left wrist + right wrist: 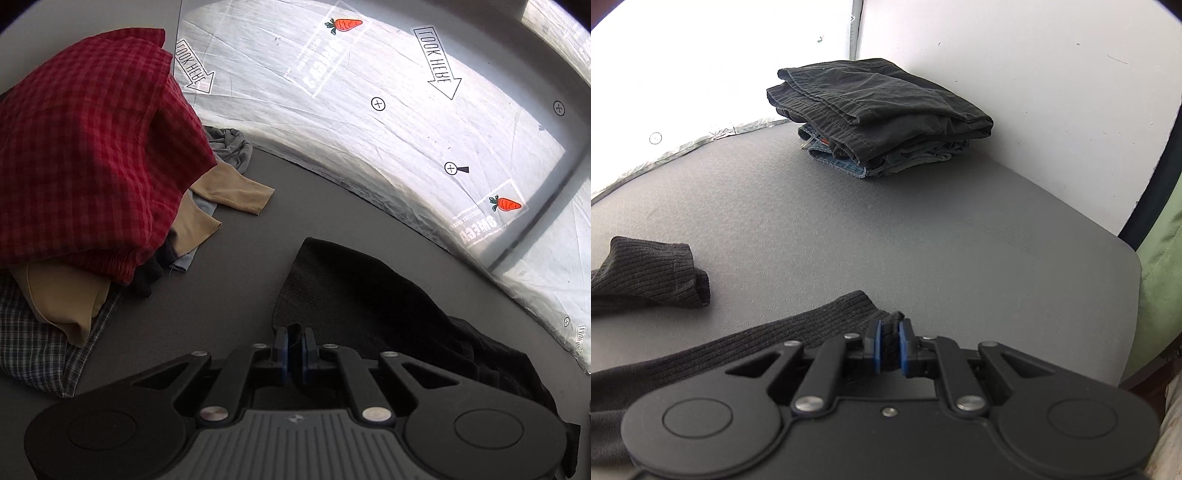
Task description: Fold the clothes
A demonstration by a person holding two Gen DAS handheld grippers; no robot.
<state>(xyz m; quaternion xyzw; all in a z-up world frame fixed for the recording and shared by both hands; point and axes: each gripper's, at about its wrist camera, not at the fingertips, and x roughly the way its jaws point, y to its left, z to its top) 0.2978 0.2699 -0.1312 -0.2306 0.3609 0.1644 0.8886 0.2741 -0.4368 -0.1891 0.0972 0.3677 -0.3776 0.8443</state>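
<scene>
A dark ribbed sweater (701, 354) lies on the gray table (886, 229). All the places here are told from that sweater.

The right gripper (890, 347) sits at the sweater's near edge. Its blue pads (874, 345) are squeezed on a small bunch of the knit, so it is holding the sweater. To the left of that spot, one sleeve cuff (665, 273) rests on the table, curled over a bit.

In the left view, the left gripper (295, 350) is at another edge of the sweater (369, 295). Its pads are very close together. It looks like a thin bit of dark cloth is caught between them, but the view is dark there, so this is hard to be sure of.

Far behind the sweater, by the white wall, is a neat stack of folded pants (875, 114). Off to the sweater's left is a messy pile of clothes with a red checked shirt (92, 147) on top.

The sweater looks soft, floppy and light. It will sag and stretch when lifted, and it will not slip much. The best places to hold it seem to be the hem corners or the shoulders, one in each gripper, so it hangs flat and folds evenly.
</scene>
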